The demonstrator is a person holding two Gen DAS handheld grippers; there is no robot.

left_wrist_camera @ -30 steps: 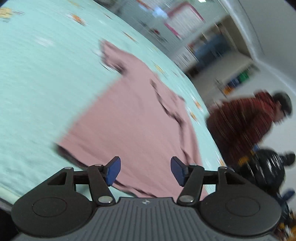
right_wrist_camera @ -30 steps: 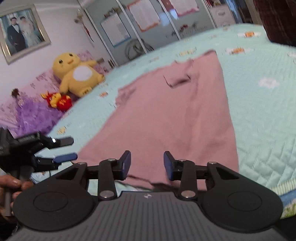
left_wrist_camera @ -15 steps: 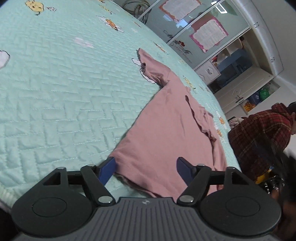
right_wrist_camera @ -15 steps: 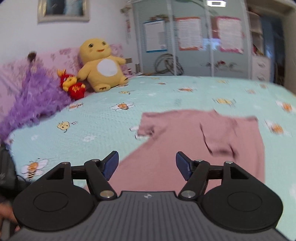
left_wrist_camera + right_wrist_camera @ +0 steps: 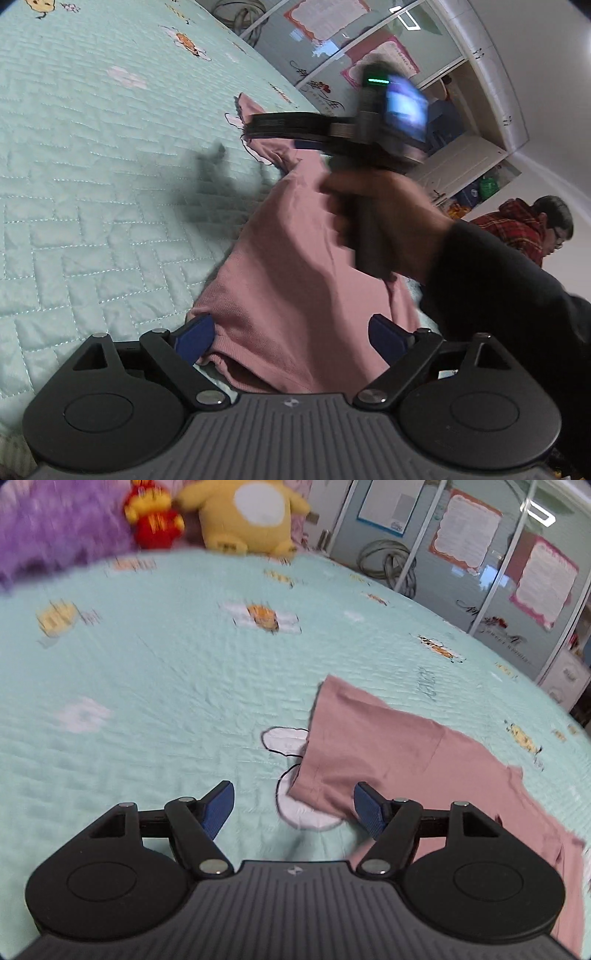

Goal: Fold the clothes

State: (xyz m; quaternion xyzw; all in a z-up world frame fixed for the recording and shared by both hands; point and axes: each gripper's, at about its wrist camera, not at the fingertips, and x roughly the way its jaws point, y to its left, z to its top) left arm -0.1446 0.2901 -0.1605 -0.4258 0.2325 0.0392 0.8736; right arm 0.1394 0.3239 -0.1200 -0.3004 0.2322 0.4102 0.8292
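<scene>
A pink T-shirt (image 5: 295,258) lies spread on the mint quilted bed cover (image 5: 92,166). My left gripper (image 5: 291,332) hangs low at the shirt's near hem. Its jaws are opening, and the hem's corner lies between the blue pads without being pressed. In the left wrist view a hand (image 5: 373,210) carries the blurred right gripper over the shirt toward the far sleeve. In the right wrist view my right gripper (image 5: 294,794) stands open above the end of that sleeve (image 5: 332,738). The cuff sits near its right finger (image 5: 365,801), apart from both pads.
A yellow plush duck (image 5: 251,513), a red toy (image 5: 155,520) and a purple plush (image 5: 48,524) sit at the head of the bed. Glass wardrobe doors (image 5: 480,554) stand behind. A person in a red plaid jacket (image 5: 517,229) is beside the bed's right edge.
My right gripper swept left across the shirt from its hem to the far sleeve and widened its jaws. My left gripper sank toward the hem and spread wider. The right hand entered the left view.
</scene>
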